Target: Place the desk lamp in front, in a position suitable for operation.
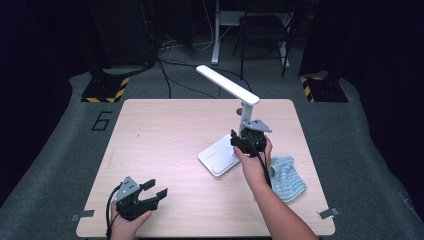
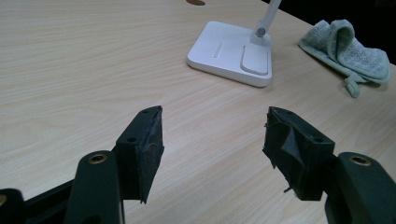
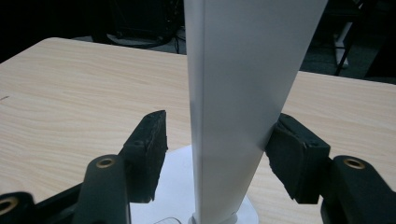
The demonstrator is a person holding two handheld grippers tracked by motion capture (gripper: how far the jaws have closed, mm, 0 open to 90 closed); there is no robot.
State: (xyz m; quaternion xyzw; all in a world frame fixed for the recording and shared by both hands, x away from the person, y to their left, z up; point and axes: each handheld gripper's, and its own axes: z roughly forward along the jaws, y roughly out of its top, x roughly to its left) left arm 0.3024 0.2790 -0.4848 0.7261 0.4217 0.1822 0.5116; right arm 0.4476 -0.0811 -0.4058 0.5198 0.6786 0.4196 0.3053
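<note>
**Right claw straddled the lamp arm, not yet clamped**

Black foam-faced pads [image 3: 148, 154] of the right claw [image 3: 217, 154] stood nearest the lens, either side of the white, flat-sided plastic arm of the desk lamp [image 3: 243, 93]. One pad lay against the arm's edge or just beside it; the other stood apart from it with a gap showing, so the claw was part open around the arm and not squeezing it. From above, the right claw [image 1: 248, 140] sat low on the arm, just above the lamp's white rounded-square base [image 1: 217, 157], with the long light bar [image 1: 227, 84] slanting up and away beyond it.

To do the step well, it seemed best to centre the arm between the pads before closing, so both flat faces were caught squarely. The smooth plastic looked slippery, and a grip on an edge might have twisted off. Any swing of the arm ought to have been slow, since the light base could have slid on the table.

The left claw [image 1: 150, 192] rested well away from the lamp, jaws wide open on nothing, over the pale wood-grain laminate table [image 2: 93, 60]. Its worn pads [image 2: 149, 149] looked frayed and soft. Beyond it lay the lamp's base [image 2: 231, 53], matte with a shallow inset panel, and to the far side a crumpled pale green terry cloth [image 2: 348, 49], looped and fuzzy.
</note>
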